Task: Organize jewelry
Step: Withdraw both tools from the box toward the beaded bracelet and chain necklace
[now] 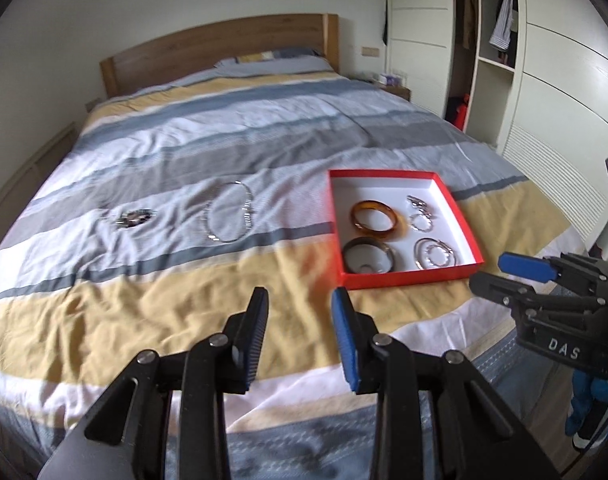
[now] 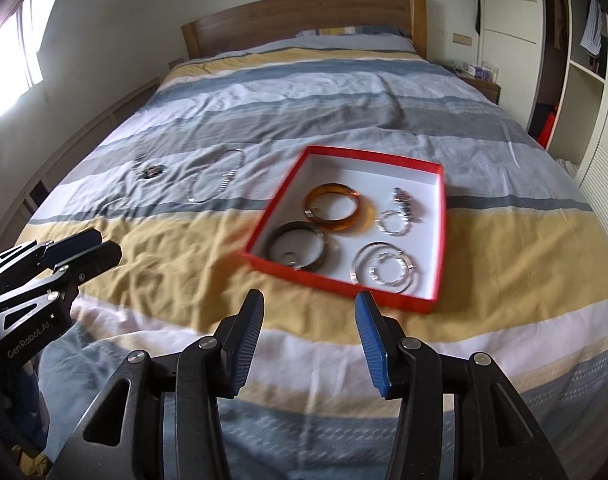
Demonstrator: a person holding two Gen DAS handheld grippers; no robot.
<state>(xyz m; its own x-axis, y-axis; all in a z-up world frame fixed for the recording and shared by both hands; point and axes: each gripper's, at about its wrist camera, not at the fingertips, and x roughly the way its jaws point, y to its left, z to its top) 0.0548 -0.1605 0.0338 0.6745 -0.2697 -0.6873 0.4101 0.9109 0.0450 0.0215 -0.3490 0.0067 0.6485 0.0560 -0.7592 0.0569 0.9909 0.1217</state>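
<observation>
While both the left gripper (image 1: 299, 300) and right gripper (image 2: 310, 304) hang apart and empty, bangles fill the red box (image 2: 438, 236) near the bed's (image 1: 143, 304) foot edge.

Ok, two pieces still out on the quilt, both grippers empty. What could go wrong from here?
Likely risks:
1. The thin silver chain necklace lies flat on the rumpled striped quilt; open left gripper fingers may pinch fabric with it.
2. The small dark beaded piece is blurry and compact, so it may slip out.
3. The red shallow box sits on soft bedding, near the open right gripper; a nudge could tip it and jumble the bangles.
</observation>
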